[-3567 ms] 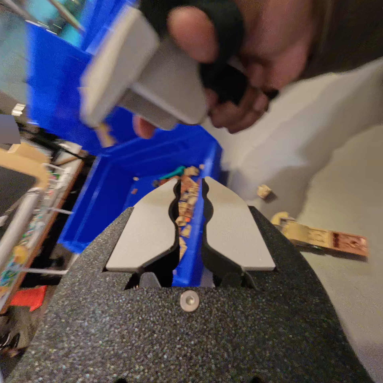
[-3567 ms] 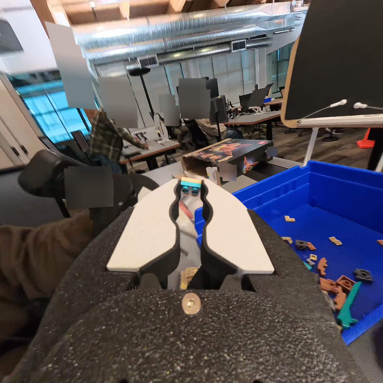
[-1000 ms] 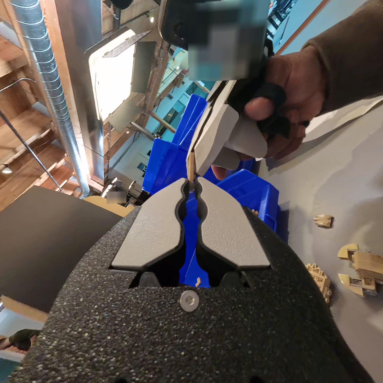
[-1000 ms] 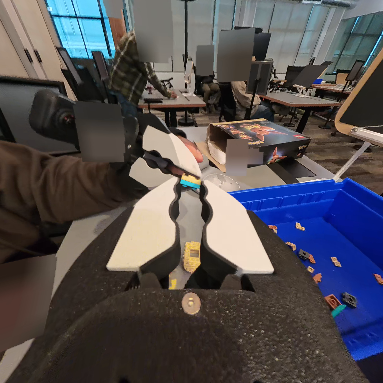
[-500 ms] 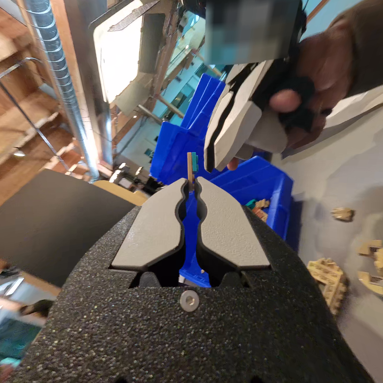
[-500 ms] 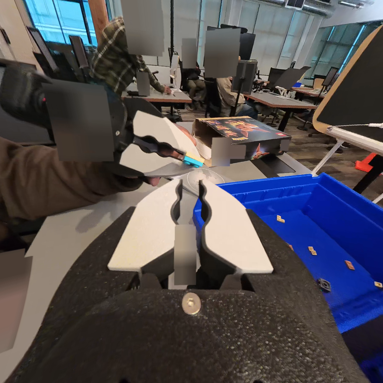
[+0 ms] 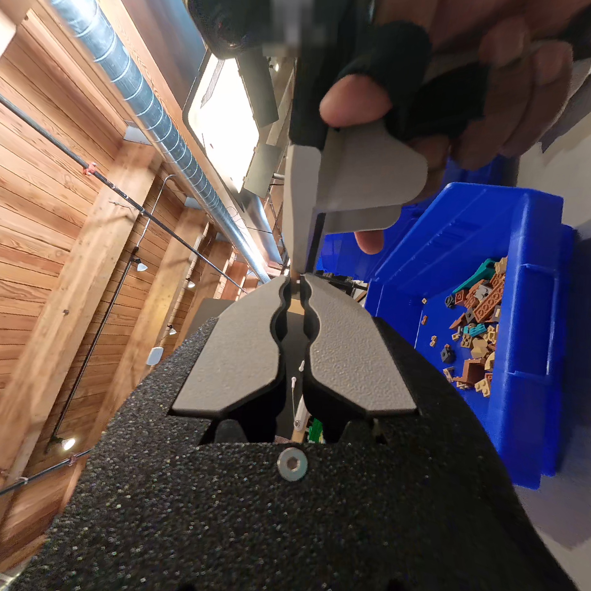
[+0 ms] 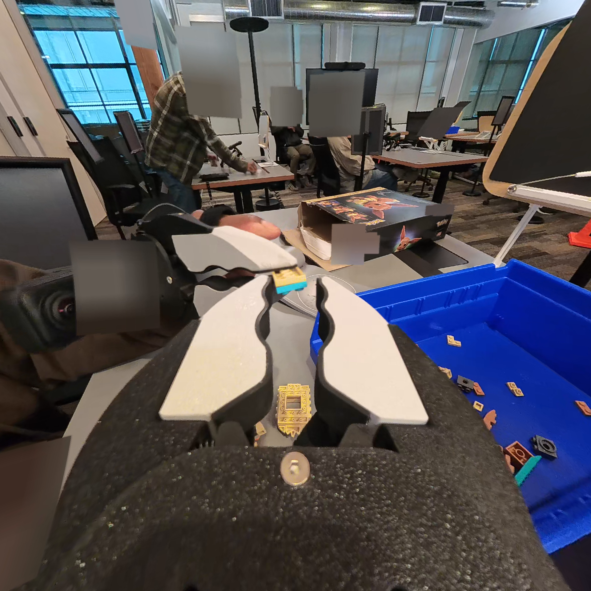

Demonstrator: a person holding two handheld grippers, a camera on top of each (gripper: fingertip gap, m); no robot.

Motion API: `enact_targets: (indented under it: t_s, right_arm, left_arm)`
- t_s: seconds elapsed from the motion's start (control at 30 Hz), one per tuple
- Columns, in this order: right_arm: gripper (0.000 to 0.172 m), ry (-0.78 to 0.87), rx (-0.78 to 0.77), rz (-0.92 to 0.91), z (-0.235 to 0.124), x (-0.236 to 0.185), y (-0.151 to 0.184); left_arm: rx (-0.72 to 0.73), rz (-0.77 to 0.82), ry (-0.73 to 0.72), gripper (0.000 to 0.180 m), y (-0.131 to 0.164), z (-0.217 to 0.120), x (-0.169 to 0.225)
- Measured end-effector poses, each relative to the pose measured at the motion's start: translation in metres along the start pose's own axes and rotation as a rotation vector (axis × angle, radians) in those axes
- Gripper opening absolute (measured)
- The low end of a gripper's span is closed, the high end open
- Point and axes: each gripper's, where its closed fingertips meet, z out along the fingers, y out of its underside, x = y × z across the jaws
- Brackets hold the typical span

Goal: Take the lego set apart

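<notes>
While my left gripper (image 8: 289, 271) pinches a tan plate with a teal plate (image 8: 289, 281) stuck beneath it, I have my right gripper (image 8: 292, 284) spread open around that piece, pads not pressing, beside the blue bin (image 8: 415, 294) of loose bricks (image 7: 476, 323).

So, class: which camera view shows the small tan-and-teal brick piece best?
The right wrist view: the tan-and-teal brick piece shows both layers, sticking out of the left tool. In the left wrist view it is only a thin tan edge, mostly hidden by the right tool.
</notes>
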Motion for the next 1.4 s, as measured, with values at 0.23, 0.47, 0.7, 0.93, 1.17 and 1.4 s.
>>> enact_targets:
  t_s: [0.23,0.47,0.7,0.93,1.17,1.4]
  right_arm:
    - [0.017,-0.024,0.034,-0.053,0.002,-0.006,-0.002]
    - [0.017,0.024,-0.158,-0.279,0.001,0.003,0.030]
    - [0.017,0.259,-0.222,-0.272,0.005,0.042,0.041]
    - [0.033,0.579,-0.430,-0.277,-0.004,0.094,0.071]
    - [0.030,0.364,-0.209,-0.584,0.008,0.043,0.031]
    - [0.009,0.280,-0.286,-0.698,0.018,0.026,0.049]
  left_arm:
    - [0.035,-0.115,0.059,0.005,0.000,-0.002,0.001]
    - [0.044,-0.362,0.207,0.005,0.012,-0.001,0.008]
    - [-0.064,-0.551,0.284,0.005,0.051,0.002,0.016]
    - [-0.204,-0.682,0.381,0.005,0.069,0.008,0.043]
    - [-0.087,-0.702,0.504,0.004,0.043,0.003,0.054]
    - [-0.046,-0.621,0.554,0.006,0.038,-0.002,0.063]
